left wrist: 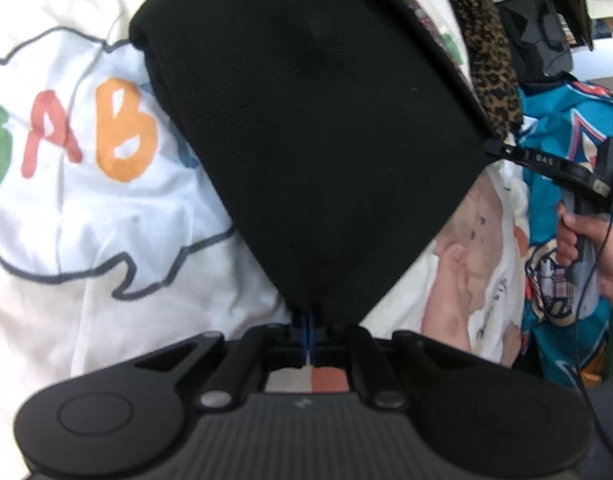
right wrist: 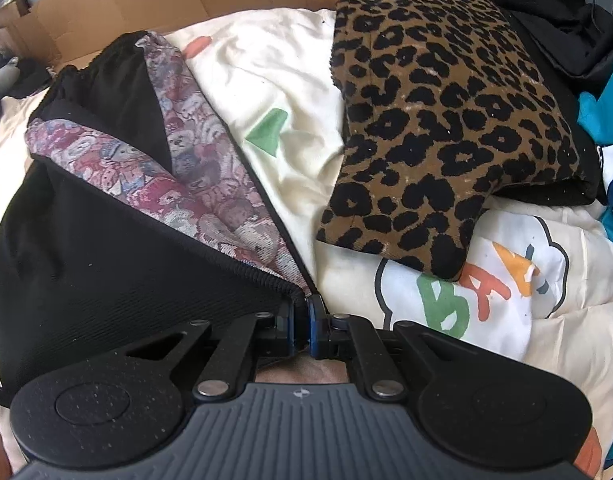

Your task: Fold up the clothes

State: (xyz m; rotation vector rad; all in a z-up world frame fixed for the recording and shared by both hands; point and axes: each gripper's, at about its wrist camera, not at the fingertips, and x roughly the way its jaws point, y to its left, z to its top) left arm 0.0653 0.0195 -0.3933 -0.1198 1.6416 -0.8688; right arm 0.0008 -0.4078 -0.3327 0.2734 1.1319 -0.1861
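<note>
A black garment with a teddy-bear print lining hangs stretched between my two grippers above a white printed cloth. In the left wrist view, my left gripper is shut on the garment's near corner. In that same view my right gripper pinches the far right corner, held by a person's hand. The right wrist view shows my right gripper shut on the black garment at its hem corner, where the lining meets the black edge.
A folded leopard-print garment lies on the white cloth with coloured letters, to the right of the black one. Teal clothing is piled at the right. A cardboard box stands behind, and dark items sit at the back right.
</note>
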